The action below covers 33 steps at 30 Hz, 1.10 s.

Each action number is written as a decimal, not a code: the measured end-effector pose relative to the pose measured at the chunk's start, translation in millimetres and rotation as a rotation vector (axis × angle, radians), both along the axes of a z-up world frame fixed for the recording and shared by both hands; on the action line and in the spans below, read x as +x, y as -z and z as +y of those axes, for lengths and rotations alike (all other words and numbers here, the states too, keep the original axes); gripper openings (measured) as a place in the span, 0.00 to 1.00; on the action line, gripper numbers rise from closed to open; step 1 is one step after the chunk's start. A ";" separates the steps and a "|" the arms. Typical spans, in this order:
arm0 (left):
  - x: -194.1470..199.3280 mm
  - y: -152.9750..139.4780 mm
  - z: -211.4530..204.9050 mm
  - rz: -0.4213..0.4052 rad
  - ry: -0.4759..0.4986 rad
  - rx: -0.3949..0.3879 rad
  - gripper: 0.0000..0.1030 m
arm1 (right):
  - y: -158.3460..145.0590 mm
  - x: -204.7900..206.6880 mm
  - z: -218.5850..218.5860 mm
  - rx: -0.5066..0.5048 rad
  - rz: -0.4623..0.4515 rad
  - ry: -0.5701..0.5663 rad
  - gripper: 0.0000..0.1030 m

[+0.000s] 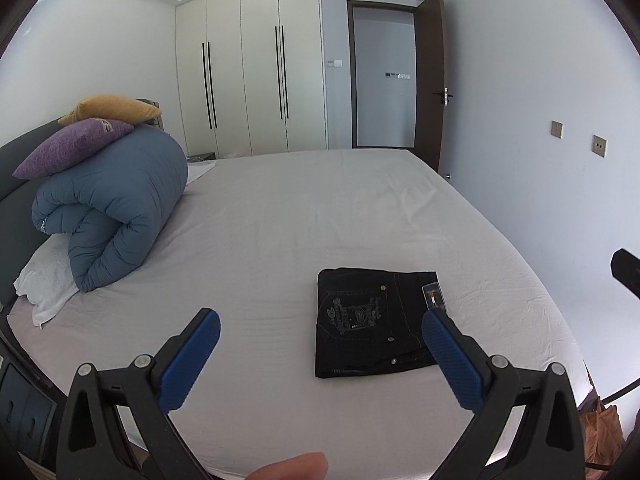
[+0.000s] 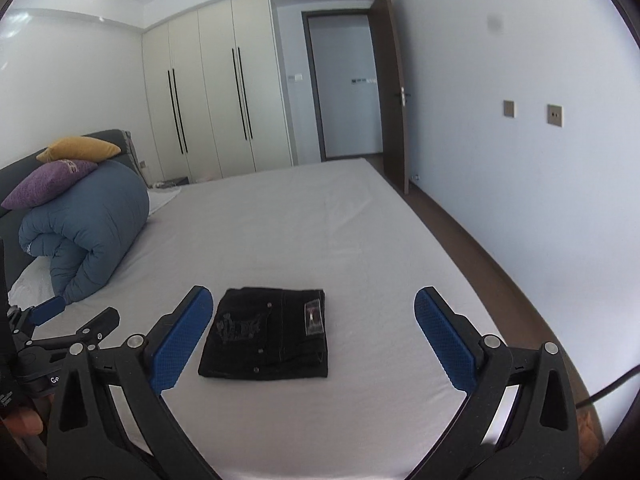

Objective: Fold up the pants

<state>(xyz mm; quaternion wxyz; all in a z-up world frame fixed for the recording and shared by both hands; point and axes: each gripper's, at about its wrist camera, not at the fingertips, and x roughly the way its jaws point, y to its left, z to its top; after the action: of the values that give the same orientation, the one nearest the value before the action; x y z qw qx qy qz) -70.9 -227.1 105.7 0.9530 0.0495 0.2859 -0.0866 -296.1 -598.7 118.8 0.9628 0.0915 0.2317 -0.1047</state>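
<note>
The pants [image 2: 266, 334] lie folded into a compact rectangle on the bed [image 2: 312, 216], beyond both grippers' released, empty fingers [image 2: 178, 342]. Folding looks finished; no further grasp seems needed.

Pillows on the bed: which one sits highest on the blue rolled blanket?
The mustard-yellow pillow. It rests above the purple knitted pillow, nearest the headboard.

I see a bed [image 1: 280, 220] bearing a rolled blue duvet [image 1: 116, 208] topped by purple [image 1: 68, 148] and yellow [image 1: 108, 108] cushions; wardrobe [image 1: 248, 72] and open door [image 1: 430, 80] behind.
</note>
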 end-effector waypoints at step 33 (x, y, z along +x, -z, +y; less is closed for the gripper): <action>15.7 44.1 -9.1 0.183 -0.001 0.001 1.00 | 67.3 59.6 20.6 0.051 0.241 -0.044 1.00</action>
<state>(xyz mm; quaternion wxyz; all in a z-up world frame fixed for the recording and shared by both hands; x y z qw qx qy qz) -55.2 -236.2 61.7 0.9230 0.0419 0.3718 -0.0902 -236.5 -578.1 51.5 0.9273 0.0978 0.3505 -0.0880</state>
